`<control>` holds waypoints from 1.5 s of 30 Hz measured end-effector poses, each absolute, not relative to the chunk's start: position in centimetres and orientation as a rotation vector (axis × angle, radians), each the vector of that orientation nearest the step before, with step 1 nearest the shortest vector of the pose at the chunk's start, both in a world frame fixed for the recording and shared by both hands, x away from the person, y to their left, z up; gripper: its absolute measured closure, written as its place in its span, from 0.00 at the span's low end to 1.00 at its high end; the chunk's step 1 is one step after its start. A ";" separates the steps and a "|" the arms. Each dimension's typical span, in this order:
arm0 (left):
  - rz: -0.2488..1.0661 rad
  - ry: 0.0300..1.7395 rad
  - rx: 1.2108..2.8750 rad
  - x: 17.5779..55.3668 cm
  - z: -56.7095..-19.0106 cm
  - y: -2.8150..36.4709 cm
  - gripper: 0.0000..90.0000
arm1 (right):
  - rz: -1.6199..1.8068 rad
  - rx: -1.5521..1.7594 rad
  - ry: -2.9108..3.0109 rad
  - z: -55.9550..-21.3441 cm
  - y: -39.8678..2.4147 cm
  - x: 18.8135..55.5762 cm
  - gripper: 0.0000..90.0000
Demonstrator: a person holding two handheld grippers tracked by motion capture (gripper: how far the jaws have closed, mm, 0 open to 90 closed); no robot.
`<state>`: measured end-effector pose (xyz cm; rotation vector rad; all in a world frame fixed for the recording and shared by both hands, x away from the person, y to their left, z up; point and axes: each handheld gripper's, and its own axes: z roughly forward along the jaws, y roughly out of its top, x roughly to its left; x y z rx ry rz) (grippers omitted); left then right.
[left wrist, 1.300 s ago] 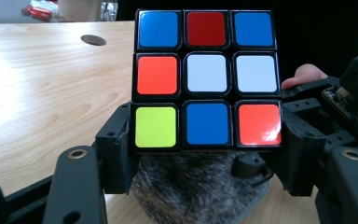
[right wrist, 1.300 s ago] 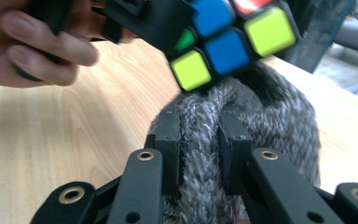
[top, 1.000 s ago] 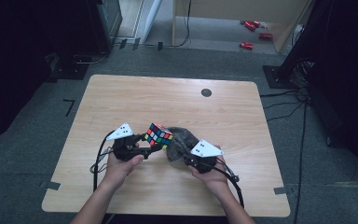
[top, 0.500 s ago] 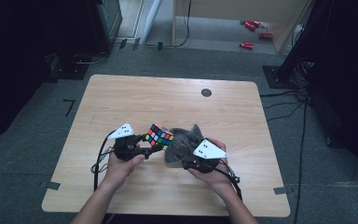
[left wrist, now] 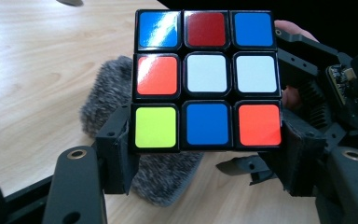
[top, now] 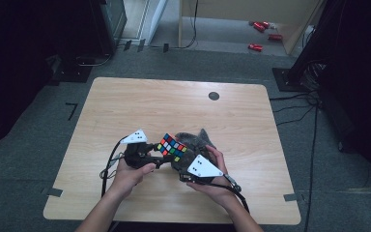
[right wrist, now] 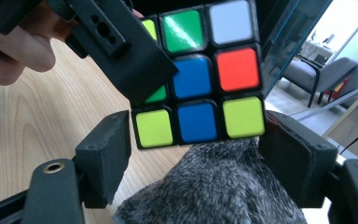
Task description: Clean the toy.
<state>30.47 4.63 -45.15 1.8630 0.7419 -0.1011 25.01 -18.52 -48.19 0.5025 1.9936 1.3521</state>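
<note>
A Rubik's cube (top: 171, 147) is held just above the table, and my left gripper (top: 158, 155) is shut on it. In the left gripper view the pads clamp the bottom row of the cube (left wrist: 207, 79). My right gripper (top: 182, 160) comes in from the other side. In the right gripper view its jaws stand on either side of the lowest row of the cube (right wrist: 200, 93). They have just opened wide and eased in slightly, and I see no clear press. A grey furry cloth (right wrist: 214, 186) bunches between them under the cube.
The grey furry cloth (top: 195, 140) lies heaped behind the cube on the wooden table (top: 149, 106). A small black disc (top: 214, 95) sits near the far edge. Red items (top: 256, 47) lie on the floor beyond. Cables trail from both grippers toward the near edge.
My right gripper has shifted slightly toward the near edge and the left. The cloth now rises in a peak behind the cube. Left hand and cube have stayed put.
</note>
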 end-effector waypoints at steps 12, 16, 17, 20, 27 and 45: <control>-0.169 0.762 1.887 30.8 -45.5 4.3 0.39 | 1.282 0.442 1.972 -48.4 -18.1 24.7 0.36; -0.189 0.764 1.885 30.8 -45.5 4.4 0.39 | 1.282 0.435 1.969 -48.4 -18.1 24.6 0.36; -0.191 0.765 1.880 30.8 -45.5 4.4 0.39 | 1.282 0.432 1.968 -48.3 -18.1 24.6 0.36; -0.190 0.749 1.866 30.8 -45.5 4.5 0.39 | 1.293 0.431 1.968 -48.2 -18.2 24.6 0.37; -0.163 0.714 1.844 30.7 -45.4 4.6 0.34 | 1.293 0.442 1.981 -47.9 -18.6 24.7 0.38; 0.040 0.532 1.809 30.1 -44.9 6.1 0.21 | 1.352 0.662 1.969 -46.8 -21.6 25.9 0.38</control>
